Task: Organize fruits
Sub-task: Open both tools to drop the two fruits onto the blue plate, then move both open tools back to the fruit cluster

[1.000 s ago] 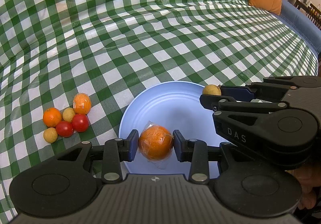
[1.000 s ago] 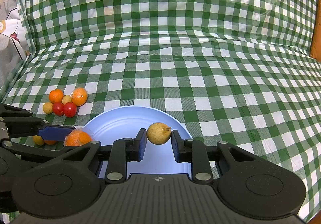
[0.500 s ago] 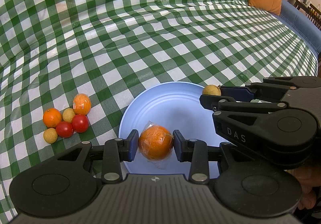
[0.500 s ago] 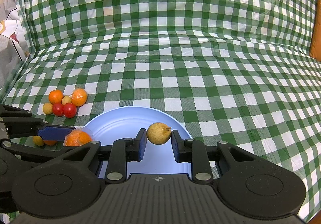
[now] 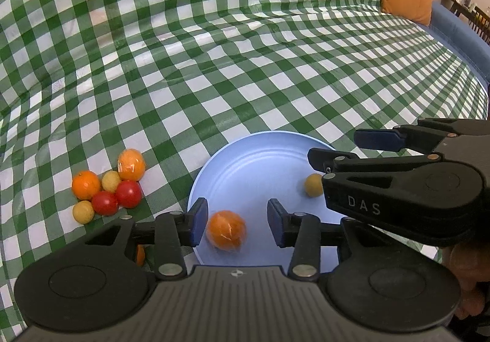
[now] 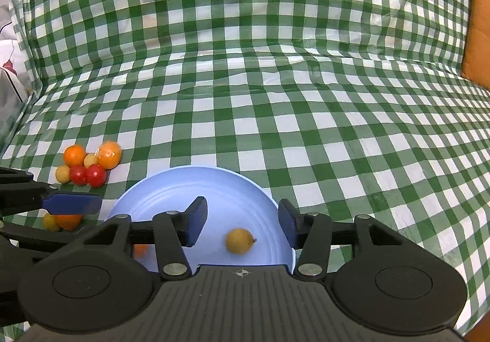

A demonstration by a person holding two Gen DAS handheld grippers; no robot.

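"DAS" is showing in pale letters on the right claw's (image 5: 337, 147) side, seen from the left wrist. The left claw (image 5: 237, 221) is standing wide apart, touching nothing; an orange (image 5: 226, 230) is lying between its fingers on the blue plate (image 5: 245, 164). The right claw (image 6: 243, 221) is gaping too, with a small yellow fruit (image 6: 239, 241) resting on the plate between its fingers. A fruit pile (image 5: 107, 185) is sitting on the checked cloth (image 5: 214, 66), off to the left claw's left.
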